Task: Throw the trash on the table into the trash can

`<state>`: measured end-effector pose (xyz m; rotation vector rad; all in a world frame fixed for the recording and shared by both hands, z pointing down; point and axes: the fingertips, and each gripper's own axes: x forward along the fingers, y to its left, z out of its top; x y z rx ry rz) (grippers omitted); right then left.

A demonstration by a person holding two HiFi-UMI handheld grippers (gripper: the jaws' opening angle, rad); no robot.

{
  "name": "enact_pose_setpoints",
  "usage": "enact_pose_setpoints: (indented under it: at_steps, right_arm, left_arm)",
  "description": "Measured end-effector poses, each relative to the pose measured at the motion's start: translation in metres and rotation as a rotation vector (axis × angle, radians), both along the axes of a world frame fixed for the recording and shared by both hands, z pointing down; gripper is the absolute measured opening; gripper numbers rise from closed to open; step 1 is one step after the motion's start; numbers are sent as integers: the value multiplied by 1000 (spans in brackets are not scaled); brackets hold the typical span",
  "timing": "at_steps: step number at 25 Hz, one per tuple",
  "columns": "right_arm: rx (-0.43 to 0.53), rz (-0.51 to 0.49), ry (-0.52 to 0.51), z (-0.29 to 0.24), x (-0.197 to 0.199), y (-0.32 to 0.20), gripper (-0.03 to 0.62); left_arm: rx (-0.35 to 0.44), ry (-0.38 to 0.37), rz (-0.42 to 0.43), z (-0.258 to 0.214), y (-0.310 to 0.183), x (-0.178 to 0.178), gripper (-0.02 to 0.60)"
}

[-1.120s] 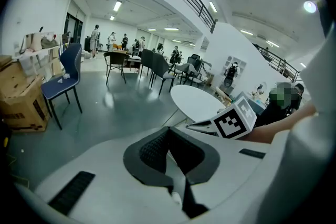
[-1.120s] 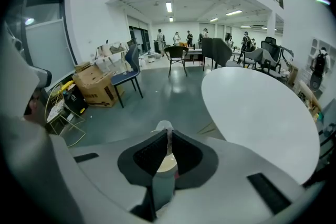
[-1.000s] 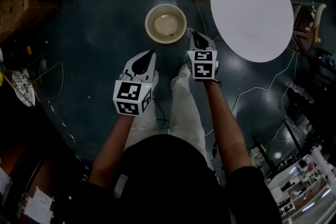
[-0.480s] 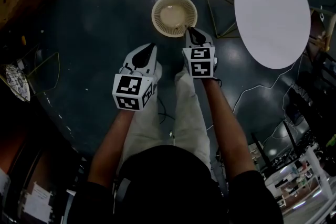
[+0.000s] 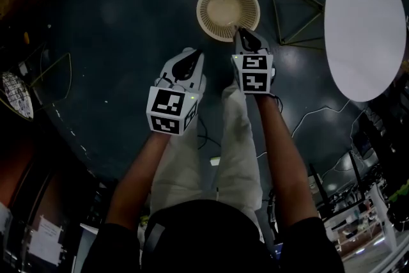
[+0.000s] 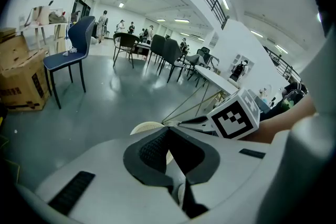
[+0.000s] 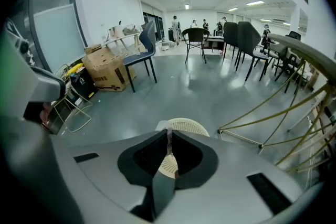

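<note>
A round beige slatted trash can [image 5: 228, 11] stands on the dark floor ahead of the person's feet. My right gripper [image 5: 241, 31] hangs with its tips over the can's near rim. In the right gripper view the jaws [image 7: 168, 132] are shut on a thin pale scrap [image 7: 167, 140], with the can [image 7: 185, 126] just beyond. My left gripper [image 5: 193, 53] sits lower left of the can, short of it. Its tips [image 6: 167, 128] meet; nothing clear shows between them. The white round table [image 5: 364, 25] is at the right, its top bare.
The table's gold wire legs [image 5: 291, 9] stand just right of the can. A wire rack [image 5: 54, 77] and cables [image 5: 319, 113] lie on the floor. The gripper views show a cardboard box [image 7: 105, 73], a blue chair [image 6: 71, 52] and further chairs [image 7: 247, 42].
Both grippers have sunk and edged toward the can. The right tips now overlap its near rim. The can and the table have slid right in the head view.
</note>
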<state>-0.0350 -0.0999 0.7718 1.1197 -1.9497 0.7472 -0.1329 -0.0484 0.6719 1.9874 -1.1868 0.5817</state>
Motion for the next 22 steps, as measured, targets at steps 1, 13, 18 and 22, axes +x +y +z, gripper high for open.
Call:
enact_pose_setpoints:
  at_steps: [1, 13, 18, 22]
  right_arm:
    - [-2, 6, 2, 9, 0, -1, 41]
    - [-47, 57, 4, 106, -12, -6, 41]
    - [-75, 51, 17, 148, -15, -2, 41]
    - [-100, 71, 24, 184, -15, -2, 41]
  left_arm:
    - [-4, -2, -2, 7, -1, -2, 14]
    - [-17, -13, -32, 98, -25, -26, 14]
    - [-40, -7, -25, 138, -24, -25, 14]
    - [-62, -3, -14, 173, -26, -23, 14]
